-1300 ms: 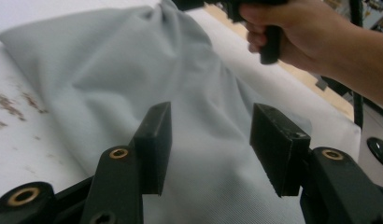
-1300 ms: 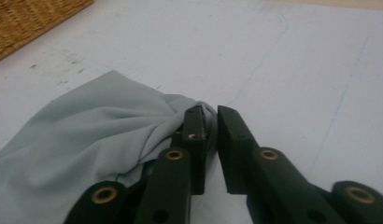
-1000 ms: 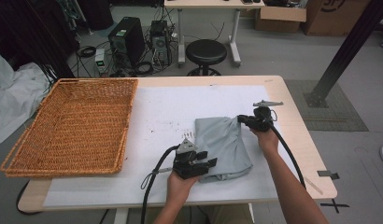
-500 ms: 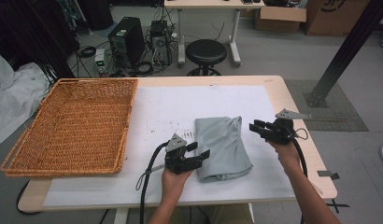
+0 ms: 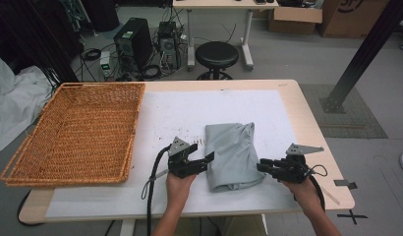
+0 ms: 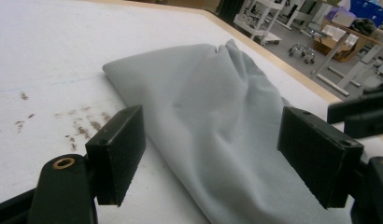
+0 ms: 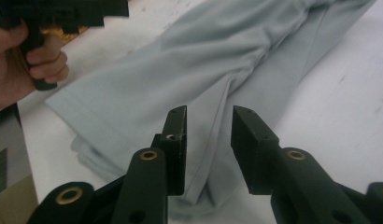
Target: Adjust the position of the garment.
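Observation:
A folded grey cloth [image 5: 234,152] lies on the white mat [image 5: 189,113] near the table's front. My left gripper [image 5: 202,152] sits at the cloth's near left edge, pointing right. Its jaws have just been opening and stand wide in the left gripper view [image 6: 213,135]. The cloth [image 6: 217,121] lies low between and beyond them, untouched by the pads. My right gripper [image 5: 261,165] is at the cloth's near right corner, pointing left. Its jaws [image 7: 208,121] have just been closing to a narrow gap that grips nothing, with the cloth [image 7: 203,70] under and ahead of them.
A large wicker basket [image 5: 76,132] takes up the left of the table [image 5: 307,113]. Small dark specks mark the mat left of the cloth. The table's right and front edges are close to my right hand. A stool and computer cases stand on the floor beyond.
My right gripper left the cloth's far right corner and came out to the right, then toward the front edge. My left gripper drew slightly left off the cloth and its jaws spread.

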Demonstrator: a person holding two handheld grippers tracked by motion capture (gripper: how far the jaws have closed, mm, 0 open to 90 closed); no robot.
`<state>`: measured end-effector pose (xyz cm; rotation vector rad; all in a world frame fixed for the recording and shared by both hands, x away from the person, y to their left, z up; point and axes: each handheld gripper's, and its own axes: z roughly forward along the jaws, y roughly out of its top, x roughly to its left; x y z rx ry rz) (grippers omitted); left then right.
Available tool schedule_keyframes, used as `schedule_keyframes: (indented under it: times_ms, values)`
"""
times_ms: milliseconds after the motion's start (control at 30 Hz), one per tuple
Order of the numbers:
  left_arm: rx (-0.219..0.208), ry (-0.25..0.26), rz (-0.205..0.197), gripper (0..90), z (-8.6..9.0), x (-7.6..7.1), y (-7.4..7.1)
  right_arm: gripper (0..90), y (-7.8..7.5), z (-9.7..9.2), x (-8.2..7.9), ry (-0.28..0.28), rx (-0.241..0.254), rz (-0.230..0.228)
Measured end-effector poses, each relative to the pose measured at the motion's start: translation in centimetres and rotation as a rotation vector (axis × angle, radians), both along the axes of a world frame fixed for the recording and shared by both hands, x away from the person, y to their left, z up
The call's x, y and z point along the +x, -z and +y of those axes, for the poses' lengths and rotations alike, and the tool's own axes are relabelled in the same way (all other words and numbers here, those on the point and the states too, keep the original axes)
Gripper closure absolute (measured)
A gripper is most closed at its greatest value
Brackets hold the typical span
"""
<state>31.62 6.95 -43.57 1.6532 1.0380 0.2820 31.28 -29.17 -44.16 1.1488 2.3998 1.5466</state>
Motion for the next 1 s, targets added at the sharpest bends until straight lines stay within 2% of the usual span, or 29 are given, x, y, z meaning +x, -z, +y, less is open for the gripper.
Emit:
schedule_keyframes:
  times_ms: [100, 133, 200, 267, 367, 433, 533, 600, 633, 667, 733, 833, 900, 1000]
  values:
    - [0.001, -0.005, 0.001, 24.5, 0.2, 0.0, 0.0, 76.7, 0.6, 0.2, -0.2, -0.002, -0.023, 0.058]
    - [-0.001, -0.009, -0.001, 24.6, 0.2, 0.0, 0.0, 82.7, 0.7, 0.2, -0.3, -0.003, -0.023, 0.067]
    - [-0.001, -0.014, -0.002, 24.7, 0.3, 0.0, -0.1, 87.3, 0.7, 0.2, -0.7, -0.006, -0.019, 0.059]
    - [0.000, -0.022, -0.001, 24.7, 0.4, 0.1, -0.1, 88.1, 0.4, -0.1, -1.2, -0.013, -0.009, 0.045]
    - [0.002, -0.031, -0.001, 24.8, 0.5, 0.1, -0.1, 88.1, -0.1, -0.8, -2.4, 0.012, 0.003, 0.010]
    - [0.000, -0.037, -0.001, 24.8, 0.6, 0.2, -0.1, 88.1, 0.0, -1.3, -3.1, 0.030, -0.024, 0.001]
    - [-0.003, -0.047, 0.003, 24.8, 0.6, 0.3, 0.0, 88.1, 0.8, -1.6, -3.4, 0.042, -0.067, 0.033]
    - [-0.005, -0.051, 0.005, 24.8, 0.6, 0.3, 0.0, 87.6, 1.2, -1.5, -3.5, 0.042, -0.071, 0.041]
    - [-0.008, -0.052, 0.006, 24.8, 0.6, 0.3, 0.0, 85.6, 1.2, -1.5, -3.5, 0.041, -0.070, 0.041]
    - [-0.010, -0.053, 0.009, 24.8, 0.6, 0.4, 0.0, 77.0, 1.0, -1.6, -3.6, 0.041, -0.055, 0.032]
    - [-0.019, -0.054, 0.018, 24.8, 0.5, 0.6, 0.0, 67.4, 0.4, -2.1, -3.4, 0.051, 0.001, 0.007]
    - [-0.006, -0.050, 0.030, 24.5, 0.0, 1.1, 0.3, 60.3, -0.5, -2.9, -3.1, 0.085, 0.048, -0.049]
    - [0.025, -0.048, 0.029, 24.7, -0.3, 1.5, 0.4, 58.5, -0.8, -3.3, -2.9, 0.100, 0.080, -0.078]
    - [0.067, -0.035, 0.019, 24.6, -1.0, 2.3, 0.5, 55.9, -1.2, -3.7, -2.8, 0.115, 0.101, -0.110]
